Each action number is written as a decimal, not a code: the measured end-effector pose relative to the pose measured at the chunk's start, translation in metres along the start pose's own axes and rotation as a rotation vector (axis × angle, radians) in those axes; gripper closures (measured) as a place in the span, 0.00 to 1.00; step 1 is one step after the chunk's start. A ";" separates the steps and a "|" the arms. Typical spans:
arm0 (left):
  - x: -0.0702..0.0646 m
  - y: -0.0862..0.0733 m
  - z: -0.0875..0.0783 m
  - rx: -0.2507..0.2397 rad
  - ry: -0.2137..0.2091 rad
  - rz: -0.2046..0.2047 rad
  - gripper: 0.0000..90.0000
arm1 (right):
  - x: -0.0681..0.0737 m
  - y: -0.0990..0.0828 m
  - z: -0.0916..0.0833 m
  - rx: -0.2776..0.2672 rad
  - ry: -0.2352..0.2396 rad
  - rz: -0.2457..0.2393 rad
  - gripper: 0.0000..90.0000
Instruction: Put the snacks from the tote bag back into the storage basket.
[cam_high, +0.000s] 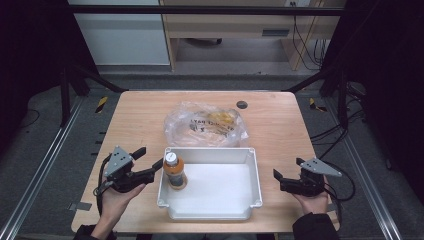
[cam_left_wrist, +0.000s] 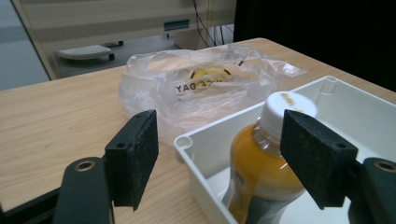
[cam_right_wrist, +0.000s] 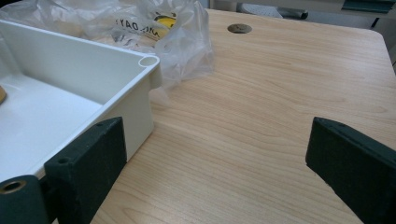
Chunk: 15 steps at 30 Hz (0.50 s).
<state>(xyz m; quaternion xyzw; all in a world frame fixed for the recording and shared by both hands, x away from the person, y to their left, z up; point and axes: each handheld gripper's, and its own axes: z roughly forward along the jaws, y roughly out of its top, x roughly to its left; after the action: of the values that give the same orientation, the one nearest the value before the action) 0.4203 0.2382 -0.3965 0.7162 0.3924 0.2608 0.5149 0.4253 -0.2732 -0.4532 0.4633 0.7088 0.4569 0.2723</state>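
An orange juice bottle with a white cap stands upright in the left end of a white tray at the table's front middle. My left gripper is open just left of the tray, one jaw tip close to the bottle's cap. In the left gripper view the bottle stands just beyond my open left gripper, partly behind the right-hand jaw, and the tray's corner lies between the jaws. My right gripper is open to the right of the tray, holding nothing. The right gripper view has the open gripper over bare wood beside the tray wall.
A clear plastic bag with yellow contents and black print lies just behind the tray, also visible as the bag and the bag. A round cable hole sits near the table's far edge. Bare wood lies on both sides of the tray.
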 end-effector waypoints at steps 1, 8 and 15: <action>0.000 0.000 0.000 0.000 0.000 0.000 0.31 | 0.000 0.000 0.000 0.000 0.000 0.001 0.06; 0.016 -0.015 -0.001 0.023 0.045 -0.024 0.31 | 0.000 0.000 -0.001 0.002 0.001 -0.002 0.06; 0.030 -0.031 0.001 0.057 0.080 -0.027 0.31 | 0.000 -0.001 -0.001 0.004 0.001 -0.001 0.06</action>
<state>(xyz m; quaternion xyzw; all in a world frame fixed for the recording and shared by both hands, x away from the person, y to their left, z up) 0.4283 0.2680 -0.4271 0.7142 0.4294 0.2709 0.4819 0.4244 -0.2741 -0.4537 0.4632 0.7102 0.4556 0.2710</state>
